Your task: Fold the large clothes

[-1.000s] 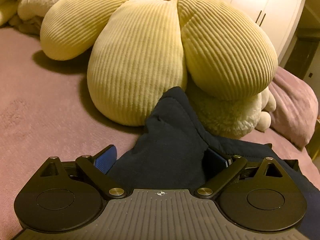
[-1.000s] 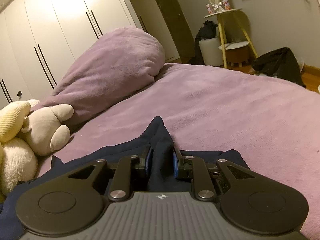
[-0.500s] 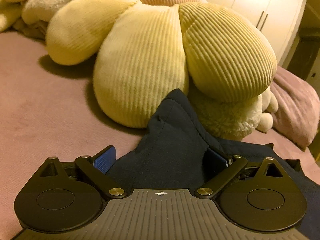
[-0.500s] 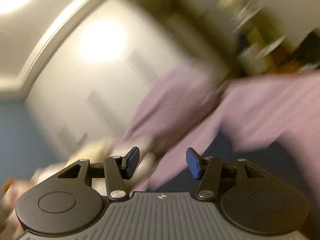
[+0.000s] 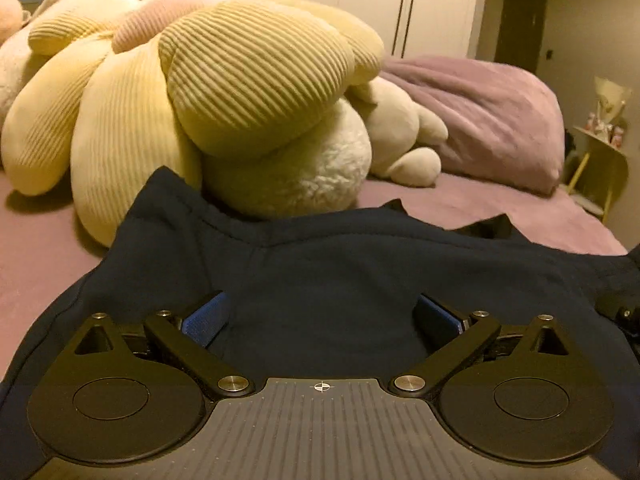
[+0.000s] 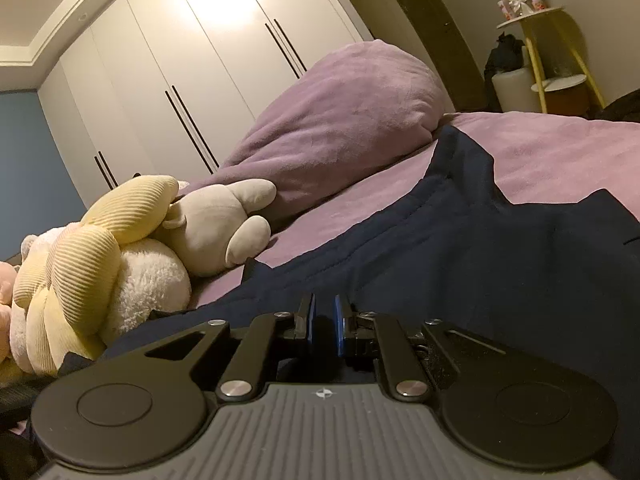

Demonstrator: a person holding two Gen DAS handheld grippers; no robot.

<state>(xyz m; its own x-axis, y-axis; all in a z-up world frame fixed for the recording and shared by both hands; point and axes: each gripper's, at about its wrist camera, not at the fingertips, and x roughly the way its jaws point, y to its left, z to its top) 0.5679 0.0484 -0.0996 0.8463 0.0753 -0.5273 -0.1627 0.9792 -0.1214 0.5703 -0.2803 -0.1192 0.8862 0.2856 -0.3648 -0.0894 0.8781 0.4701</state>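
A large navy garment point(image 5: 360, 264) lies spread on the purple bed point(image 5: 36, 264). My left gripper point(image 5: 320, 320) is open, its blue pads wide apart, with the navy cloth lying between and under them. In the right wrist view the same garment point(image 6: 500, 264) stretches across the bed toward the purple pillow. My right gripper point(image 6: 323, 322) has its blue pads nearly together, a narrow gap showing, resting low over the cloth; I cannot tell whether any cloth is pinched.
A big yellow flower-shaped cushion point(image 5: 208, 92) and white plush toys point(image 5: 316, 176) sit just beyond the garment. A purple pillow point(image 6: 352, 120) lies at the bed's head. White wardrobe doors point(image 6: 192, 80) stand behind. A yellow side table point(image 6: 548, 40) stands at the right.
The right gripper let go of the cloth peak, swung up fast while open, then came back down with its pads nearly shut. The left gripper turned right; the garment now lies flatter.
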